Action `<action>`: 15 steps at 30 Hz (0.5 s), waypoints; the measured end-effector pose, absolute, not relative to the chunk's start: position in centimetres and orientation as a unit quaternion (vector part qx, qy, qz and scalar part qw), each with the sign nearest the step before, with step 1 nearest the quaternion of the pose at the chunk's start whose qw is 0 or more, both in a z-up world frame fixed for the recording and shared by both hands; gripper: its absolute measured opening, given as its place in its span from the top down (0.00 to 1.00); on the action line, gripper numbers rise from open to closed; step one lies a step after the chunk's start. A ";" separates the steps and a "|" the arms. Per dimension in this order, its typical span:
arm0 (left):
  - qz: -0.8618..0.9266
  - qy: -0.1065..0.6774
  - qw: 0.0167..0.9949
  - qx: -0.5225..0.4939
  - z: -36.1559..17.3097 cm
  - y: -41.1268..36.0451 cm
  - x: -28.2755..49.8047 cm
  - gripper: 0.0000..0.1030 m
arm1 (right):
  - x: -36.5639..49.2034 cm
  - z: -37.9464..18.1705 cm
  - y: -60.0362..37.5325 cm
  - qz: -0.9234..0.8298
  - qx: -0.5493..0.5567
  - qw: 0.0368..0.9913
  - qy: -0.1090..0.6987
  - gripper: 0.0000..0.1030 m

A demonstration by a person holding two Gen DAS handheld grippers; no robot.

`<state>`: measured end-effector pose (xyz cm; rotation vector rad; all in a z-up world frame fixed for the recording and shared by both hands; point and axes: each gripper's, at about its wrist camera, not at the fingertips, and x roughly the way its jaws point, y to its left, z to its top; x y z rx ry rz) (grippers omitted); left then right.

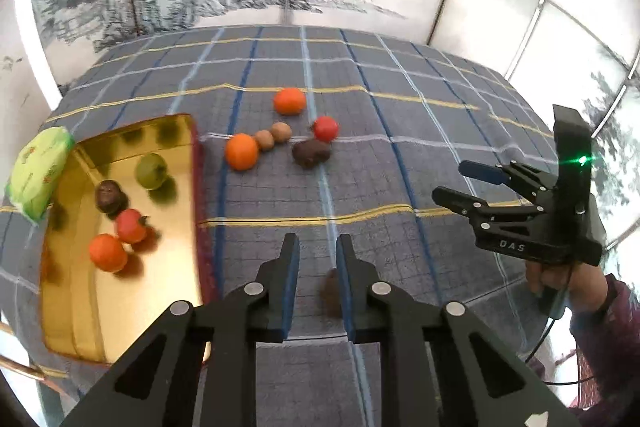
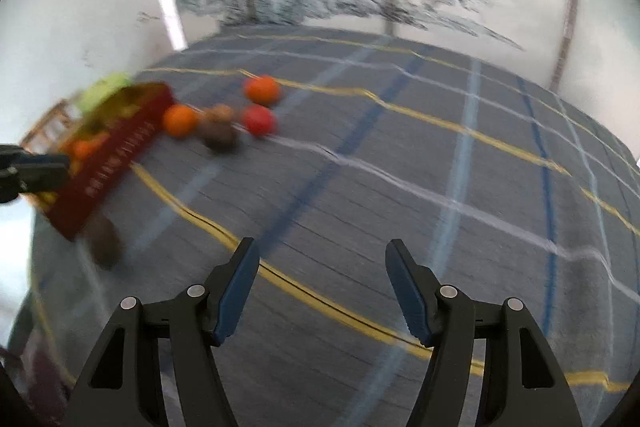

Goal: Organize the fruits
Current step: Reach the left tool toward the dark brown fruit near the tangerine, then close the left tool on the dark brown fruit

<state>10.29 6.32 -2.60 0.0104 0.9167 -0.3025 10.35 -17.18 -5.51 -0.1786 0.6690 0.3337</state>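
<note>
A gold-lined box (image 1: 176,267) with red sides sits at the left on the plaid cloth. It holds a green fruit (image 1: 151,171), a dark brown fruit (image 1: 108,195), a red fruit (image 1: 130,225) and an orange (image 1: 107,253). On the cloth lie two oranges (image 1: 241,151) (image 1: 289,101), two small brown fruits (image 1: 264,139), a red fruit (image 1: 325,128) and a dark brown fruit (image 1: 311,152). A brown fruit (image 1: 330,291) lies just behind my left gripper's right finger. My left gripper (image 1: 317,251) is open and empty. My right gripper (image 2: 322,259) is open and empty above the cloth; it also shows in the left wrist view (image 1: 452,183).
A green packet (image 1: 38,169) leans at the box's far left corner. The box (image 2: 108,155) and loose fruits show blurred in the right wrist view. A wooden chair back (image 2: 48,127) stands behind the box. Walls with a tree mural enclose the table.
</note>
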 end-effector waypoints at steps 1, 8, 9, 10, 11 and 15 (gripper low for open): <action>-0.144 0.441 0.886 0.003 -2.5 6.5 10.3 0.84 | 10.5 -5.1 -16.5 0.176 -0.086 0.926 0.323 0.36; -0.159 0.435 0.886 -0.016 -2.8 7.7 9.5 0.85 | 12.6 -3.8 -11.8 0.219 -0.108 0.919 0.310 0.36; -0.179 0.437 0.881 -0.017 -3.1 7.3 9.3 0.83 | 12.5 -3.9 -12.0 0.218 -0.103 0.920 0.310 0.36; -0.188 0.439 0.879 -0.013 -3.4 6.8 9.3 0.81 | 12.5 -4.1 -12.2 0.215 -0.100 0.920 0.311 0.36; -0.185 0.441 0.878 -0.003 -3.9 6.2 9.3 0.80 | 12.4 -4.6 -12.7 0.210 -0.095 0.920 0.316 0.36; -0.198 0.461 0.865 0.024 -6.0 3.9 9.8 0.80 | 11.8 -5.8 -14.7 0.196 -0.080 0.918 0.335 0.36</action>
